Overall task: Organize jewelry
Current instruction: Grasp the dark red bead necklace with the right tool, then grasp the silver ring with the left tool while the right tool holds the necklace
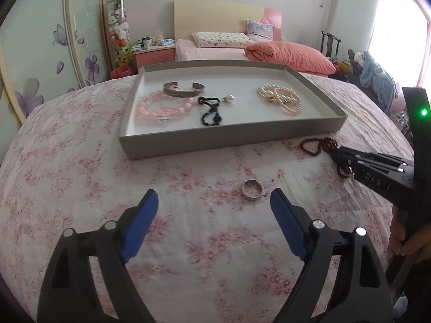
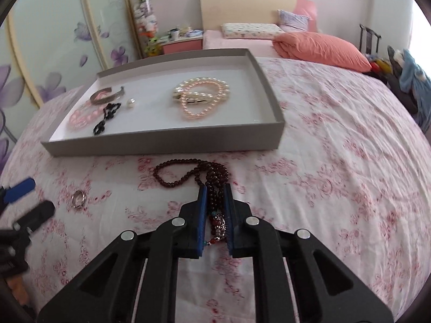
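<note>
The jaws of the right gripper (image 2: 214,188) are pressing together on the dark red bead necklace (image 2: 188,173), pinching the bunched strands near its ornament, while the jaws of the left gripper (image 1: 214,197) are standing wide apart, holding nothing, just short of the silver ring (image 1: 252,189).

The sorting is looking well along. The grey tray (image 1: 229,138) on the floral bedspread (image 1: 80,188) is already holding a pink bead bracelet (image 1: 161,109), a metal cuff (image 1: 184,89), a black bead string (image 1: 210,110) with a loose pearl (image 1: 229,98) beside it, and a coil of pearl strands (image 1: 280,97) to the right. Two pieces are lying outside it: the red necklace, just in front of the tray's near wall with most of its loop trailing on the cloth, and the ring, nearer the left gripper and well apart from the tray. Moving both inside is what seems to be left.

The necklace is showing many small, round, dark garnet-coloured beads in several loops, with a cluster of silver, red and turquoise-looking beads deep between the pads; whether that cluster is a clasp or a charm is hard to tell from this angle. It is looking limp and likely to dangle and snag on the tray wall when lifted.
</note>
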The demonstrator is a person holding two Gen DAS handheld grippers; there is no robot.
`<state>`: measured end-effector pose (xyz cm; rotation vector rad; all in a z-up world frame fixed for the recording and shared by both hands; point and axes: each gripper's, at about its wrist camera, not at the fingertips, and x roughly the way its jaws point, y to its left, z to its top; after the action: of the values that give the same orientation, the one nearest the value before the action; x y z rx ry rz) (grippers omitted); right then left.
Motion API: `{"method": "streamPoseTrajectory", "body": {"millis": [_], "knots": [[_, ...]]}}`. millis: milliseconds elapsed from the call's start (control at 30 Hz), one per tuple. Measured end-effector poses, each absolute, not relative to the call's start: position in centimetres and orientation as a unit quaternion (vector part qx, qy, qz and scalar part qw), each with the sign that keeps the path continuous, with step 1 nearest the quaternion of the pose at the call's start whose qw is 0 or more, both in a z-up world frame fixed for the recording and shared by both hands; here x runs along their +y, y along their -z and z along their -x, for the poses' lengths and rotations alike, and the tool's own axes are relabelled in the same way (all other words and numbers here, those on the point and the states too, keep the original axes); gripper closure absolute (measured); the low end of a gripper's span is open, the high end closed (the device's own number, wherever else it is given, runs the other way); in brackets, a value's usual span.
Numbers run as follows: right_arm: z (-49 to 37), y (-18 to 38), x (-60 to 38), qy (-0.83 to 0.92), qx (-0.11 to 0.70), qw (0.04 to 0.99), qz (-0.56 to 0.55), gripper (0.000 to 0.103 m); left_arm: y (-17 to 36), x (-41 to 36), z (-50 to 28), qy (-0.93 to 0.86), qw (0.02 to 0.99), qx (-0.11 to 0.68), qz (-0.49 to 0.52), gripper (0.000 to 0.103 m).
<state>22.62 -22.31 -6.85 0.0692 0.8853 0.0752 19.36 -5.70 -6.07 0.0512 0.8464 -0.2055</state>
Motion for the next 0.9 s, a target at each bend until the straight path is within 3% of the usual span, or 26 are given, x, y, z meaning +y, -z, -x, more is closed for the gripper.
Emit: {"method": "streamPoseTrajectory", "body": {"millis": [100, 267, 533, 600, 667, 700, 900], "knots": [[-22.7, 6.9, -22.1, -0.038, 0.429, 0.902, -0.027, 0.09, 6.5, -7.0, -19.6, 0.1, 0.904, 0.415, -0.039, 0.022], [-22.6, 6.9, -22.5, -0.045, 0.429, 0.902, -0.034, 0.09, 7.6, -8.7, -20.6, 0.097, 0.894, 0.435, -0.046, 0.041], [-22.5, 6.9, -22.6, -0.049, 0.429, 0.901, -0.039, 0.09, 7.8, -9.5, -21.4, 0.084, 0.894, 0.437, -0.045, 0.053], [-22.5, 6.9, -22.6, -0.051, 0.429, 0.901, -0.04, 0.09, 7.8, -9.5, -21.5, 0.08, 0.896, 0.434, -0.044, 0.061], [-22.5, 6.9, -22.6, -0.052, 0.429, 0.901, -0.039, 0.09, 7.8, -9.4, -21.6, 0.079, 0.897, 0.433, -0.042, 0.078], [-22.6, 6.9, -22.6, -0.054, 0.429, 0.901, -0.039, 0.09, 7.7, -9.4, -21.6, 0.078, 0.897, 0.432, -0.04, 0.081], [-22.5, 6.9, -22.2, -0.075, 0.429, 0.899, -0.041, 0.09, 7.7, -7.9, -21.6, 0.061, 0.899, 0.433, -0.029, 0.081]]}}
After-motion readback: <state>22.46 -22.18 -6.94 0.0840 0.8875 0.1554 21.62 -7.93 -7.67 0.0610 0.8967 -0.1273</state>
